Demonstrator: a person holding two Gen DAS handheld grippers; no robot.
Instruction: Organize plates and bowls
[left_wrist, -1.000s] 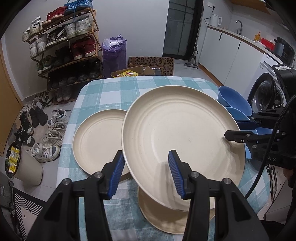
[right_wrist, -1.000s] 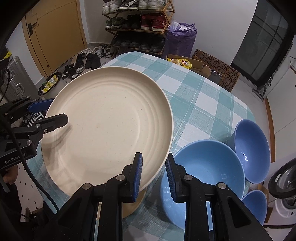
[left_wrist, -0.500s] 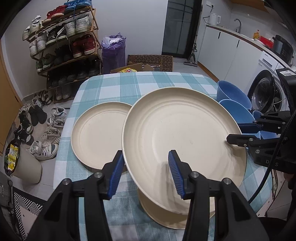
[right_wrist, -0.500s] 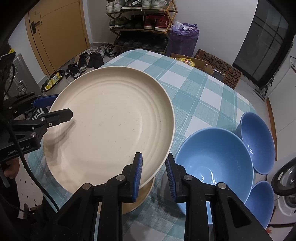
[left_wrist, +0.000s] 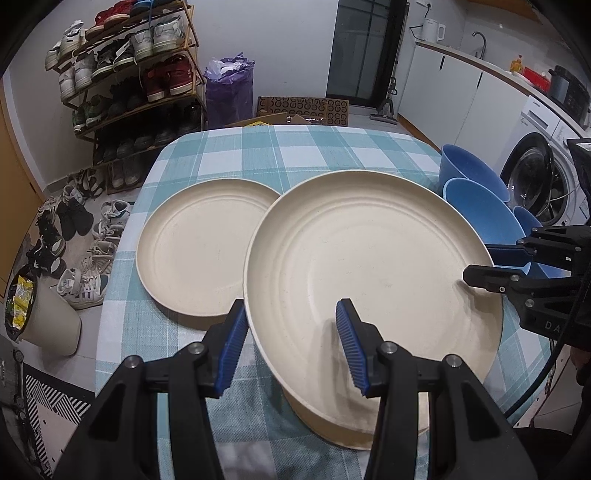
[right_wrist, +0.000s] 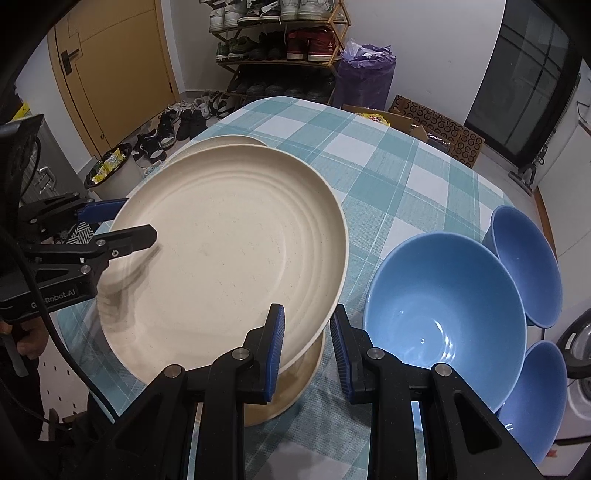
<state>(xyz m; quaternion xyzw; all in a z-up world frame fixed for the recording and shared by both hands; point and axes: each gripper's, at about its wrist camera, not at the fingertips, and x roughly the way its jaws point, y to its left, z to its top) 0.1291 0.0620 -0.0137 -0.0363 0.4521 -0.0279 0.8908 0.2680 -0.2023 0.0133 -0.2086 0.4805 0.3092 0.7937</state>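
A large cream plate (left_wrist: 369, 266) is held tilted above the checked table, over another cream plate (left_wrist: 332, 428) lying under it. My left gripper (left_wrist: 291, 343) has its jaws on either side of the plate's near rim, with a gap showing. My right gripper (right_wrist: 306, 347) straddles the opposite rim (right_wrist: 314, 332) the same way. The same plate fills the right wrist view (right_wrist: 229, 258). A second cream plate (left_wrist: 203, 243) lies flat on the table to the left. Three blue bowls (right_wrist: 443, 306) stand at the right.
The teal checked tablecloth (left_wrist: 295, 151) covers the table. A shoe rack (left_wrist: 129, 74), loose shoes and a bin (left_wrist: 40, 314) are on the floor at the left. A washing machine (left_wrist: 535, 177) and kitchen cabinets are at the right.
The held plate has moved slightly right and lower, toward the plate under it. The blue bowls and the left plate have not moved.
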